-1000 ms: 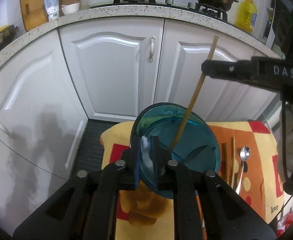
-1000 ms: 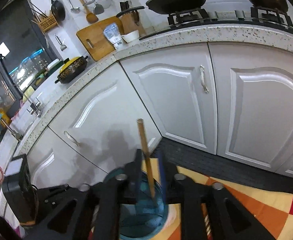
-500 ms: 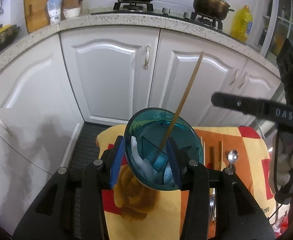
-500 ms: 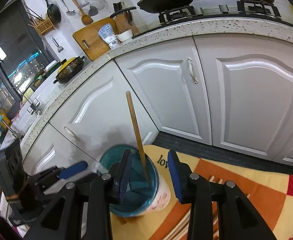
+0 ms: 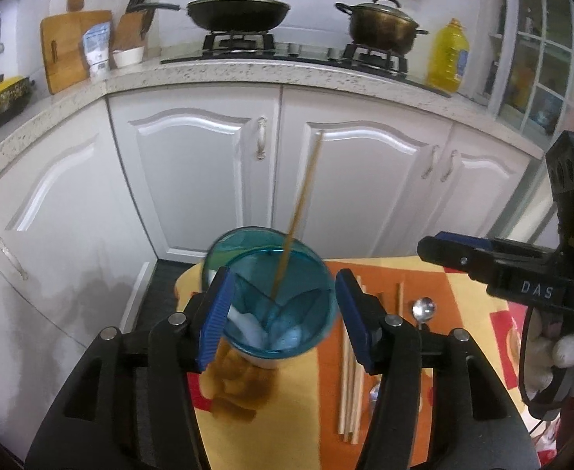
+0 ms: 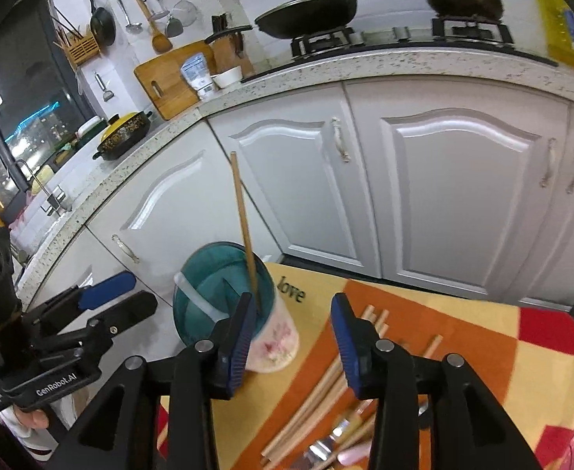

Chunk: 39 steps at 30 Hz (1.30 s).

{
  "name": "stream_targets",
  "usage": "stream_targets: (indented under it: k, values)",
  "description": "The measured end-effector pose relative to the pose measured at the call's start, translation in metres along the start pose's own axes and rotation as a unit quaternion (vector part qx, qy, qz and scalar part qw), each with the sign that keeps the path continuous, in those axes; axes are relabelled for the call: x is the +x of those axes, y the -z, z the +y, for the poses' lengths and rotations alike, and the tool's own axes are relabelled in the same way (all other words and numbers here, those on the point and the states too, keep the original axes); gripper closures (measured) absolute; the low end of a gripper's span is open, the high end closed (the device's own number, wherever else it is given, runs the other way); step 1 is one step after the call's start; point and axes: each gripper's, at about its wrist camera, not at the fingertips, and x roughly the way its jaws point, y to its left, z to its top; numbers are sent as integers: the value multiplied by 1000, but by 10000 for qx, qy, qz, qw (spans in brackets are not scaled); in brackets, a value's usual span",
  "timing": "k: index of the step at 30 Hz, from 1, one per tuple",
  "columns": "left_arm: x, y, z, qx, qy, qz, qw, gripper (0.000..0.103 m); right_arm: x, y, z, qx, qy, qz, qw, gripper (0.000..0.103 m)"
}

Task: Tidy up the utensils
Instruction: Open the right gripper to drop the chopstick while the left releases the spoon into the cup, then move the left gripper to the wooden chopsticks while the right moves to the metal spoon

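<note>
One chopstick (image 5: 298, 219) stands in holder (image 5: 277, 305) at frame centre; left gripper (image 5: 283, 313) and right gripper (image 6: 293, 337) both opening, empty; next grab loose chopsticks (image 6: 318, 395) lower centre, mid-shaft.

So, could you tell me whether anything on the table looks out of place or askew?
Only one chopstick stands in the blue cup, leaning. The other chopsticks and a spoon lie loose on the tablecloth. Nothing looks spilled or damaged.

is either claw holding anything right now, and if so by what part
Nothing is held. The left claw is opening around the teal cup, pads clear; the right claw is opening, empty. The chopstick stands free.
</note>
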Motion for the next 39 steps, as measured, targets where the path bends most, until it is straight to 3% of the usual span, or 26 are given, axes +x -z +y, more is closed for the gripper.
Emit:
stream_targets:
  k: [8, 16, 26, 32, 39]
  values:
    - [-6, 10, -36, 189, 438, 70, 9988, 46, -34, 32, -34, 166, 398, 5, 9991, 61]
    - [13, 42, -63, 371, 823, 494, 9947, 46, -28, 82, -94, 837, 728, 398, 9930, 61]
    - [75, 104, -63, 293, 582, 1284, 9896, 47, -4, 110, -125, 1415, 679, 708, 9851, 61]
    - [106, 120, -57, 201, 414, 1503, 9876, 64, 11, 109, -129, 1452, 692, 742, 9842, 61]
    - [128, 128, -53, -51, 534, 1686, 9842, 85, 33, 105, -143, 1601, 804, 807, 9805, 61]
